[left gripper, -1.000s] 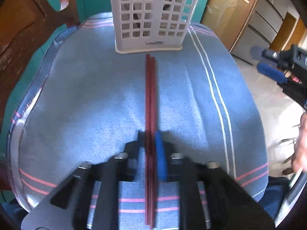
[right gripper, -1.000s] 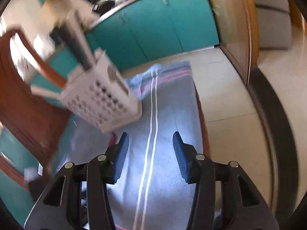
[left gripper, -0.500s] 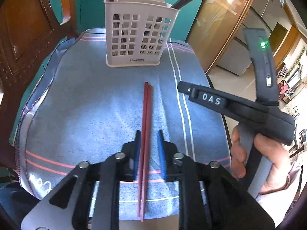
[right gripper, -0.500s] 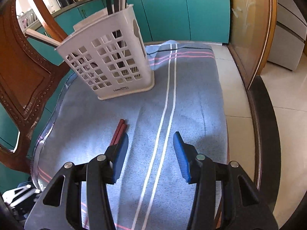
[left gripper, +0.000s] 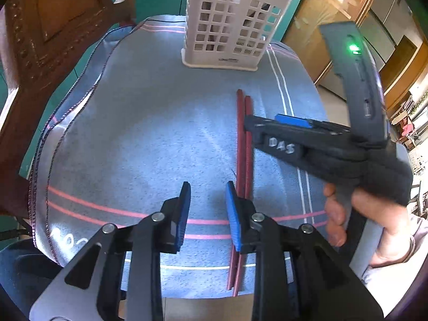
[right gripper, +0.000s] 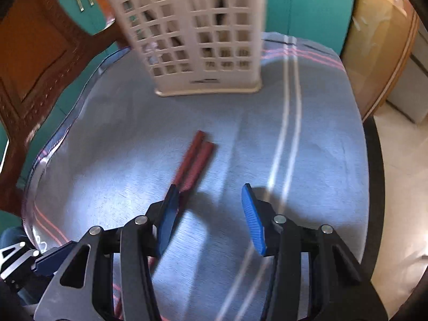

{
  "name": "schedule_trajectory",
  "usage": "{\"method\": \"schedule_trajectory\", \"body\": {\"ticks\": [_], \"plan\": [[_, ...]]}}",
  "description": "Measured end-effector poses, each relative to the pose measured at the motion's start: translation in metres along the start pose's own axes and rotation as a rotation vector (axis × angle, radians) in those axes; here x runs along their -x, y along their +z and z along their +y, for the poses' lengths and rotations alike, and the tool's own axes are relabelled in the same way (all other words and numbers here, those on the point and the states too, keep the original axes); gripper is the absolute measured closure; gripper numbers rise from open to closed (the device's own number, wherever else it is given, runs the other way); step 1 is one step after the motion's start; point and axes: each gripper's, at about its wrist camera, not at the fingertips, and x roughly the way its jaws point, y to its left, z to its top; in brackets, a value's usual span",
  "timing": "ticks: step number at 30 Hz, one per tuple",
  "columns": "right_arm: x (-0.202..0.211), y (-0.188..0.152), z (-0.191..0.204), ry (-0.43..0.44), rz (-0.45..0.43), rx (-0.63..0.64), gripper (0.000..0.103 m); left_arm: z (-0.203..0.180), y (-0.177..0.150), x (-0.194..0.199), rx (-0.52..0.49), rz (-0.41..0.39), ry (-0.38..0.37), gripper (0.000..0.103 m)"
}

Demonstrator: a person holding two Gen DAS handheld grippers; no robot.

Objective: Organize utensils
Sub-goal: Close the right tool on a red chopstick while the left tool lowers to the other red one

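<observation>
Just chopsticks (left gripper: 242, 144) outside left fingers (left gripper: 233, 214)

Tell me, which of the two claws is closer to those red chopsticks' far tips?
The right gripper: it hangs over the red chopsticks midway along, while the left gripper sits beside their near end.

White letters reading "DAS" stood on the black body of the right tongs (left gripper: 281, 145), seen from the left wrist at about three o'clock. A small dark label sat on the base of the white utensil basket (left gripper: 230, 30) at twelve o'clock, too blurred to read. White marks on the striped cloth (left gripper: 133, 133) at eight o'clock were illegible.
</observation>
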Motion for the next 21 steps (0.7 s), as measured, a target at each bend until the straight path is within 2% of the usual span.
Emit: {"method": "schedule_trajectory", "body": {"ticks": [3,5,6,7,12,17,21], "plan": [[-0.004,-0.001,0.015,-0.081,-0.004,0.068,0.054,0.002,-0.001,0.002,-0.002,0.000,0.000,0.074],[-0.005,0.000,0.016,-0.087,0.003,0.070,0.055,0.003,-0.002,0.002,-0.005,-0.001,0.002,0.073],[-0.004,0.001,0.015,-0.079,0.005,0.073,0.065,0.003,-0.002,0.004,-0.007,-0.003,0.003,0.072],[-0.004,0.002,0.015,-0.077,0.007,0.079,0.083,0.004,-0.003,0.005,-0.009,-0.005,0.004,0.072],[0.003,0.001,0.003,-0.081,0.004,0.084,0.096,0.006,-0.005,0.010,-0.009,-0.009,0.006,0.071],[0.019,0.001,-0.026,-0.029,-0.023,0.012,0.096,0.008,-0.006,0.008,-0.008,-0.003,0.011,0.069],[0.011,0.000,-0.038,-0.044,0.002,-0.047,0.096,0.002,-0.001,0.001,-0.023,0.002,0.012,0.065]]}}
